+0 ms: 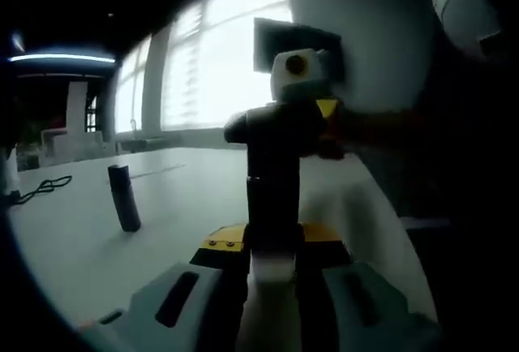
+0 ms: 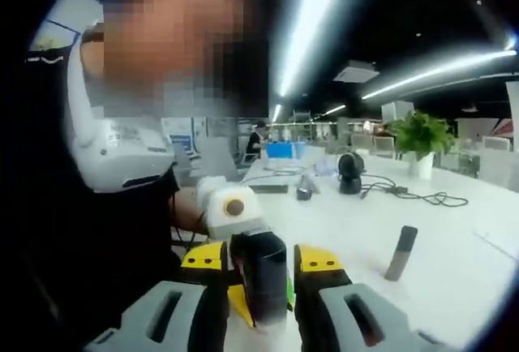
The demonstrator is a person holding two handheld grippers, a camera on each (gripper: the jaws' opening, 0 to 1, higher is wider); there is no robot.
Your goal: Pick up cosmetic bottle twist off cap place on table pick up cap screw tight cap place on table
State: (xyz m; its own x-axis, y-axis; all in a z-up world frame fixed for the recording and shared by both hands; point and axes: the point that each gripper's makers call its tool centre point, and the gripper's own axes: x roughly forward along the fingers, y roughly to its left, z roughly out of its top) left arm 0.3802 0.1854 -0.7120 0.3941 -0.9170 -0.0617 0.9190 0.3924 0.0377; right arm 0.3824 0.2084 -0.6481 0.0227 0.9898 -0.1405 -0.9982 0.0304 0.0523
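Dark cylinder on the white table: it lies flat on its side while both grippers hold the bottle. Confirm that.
Not flat: in the left gripper view the dark cylinder stands upright on the white table, off to the side. The rest holds: the left gripper and the right gripper both clamp the bottle.

The cosmetic bottle point(image 1: 272, 198) is a dark, slim cylinder standing upright in the lower centre of the left gripper view, its pale lower end at the bottom of the frame and its top reaching mid-frame. In the right gripper view its dark cap point(image 2: 259, 275) sits at bottom centre, end-on to the camera.
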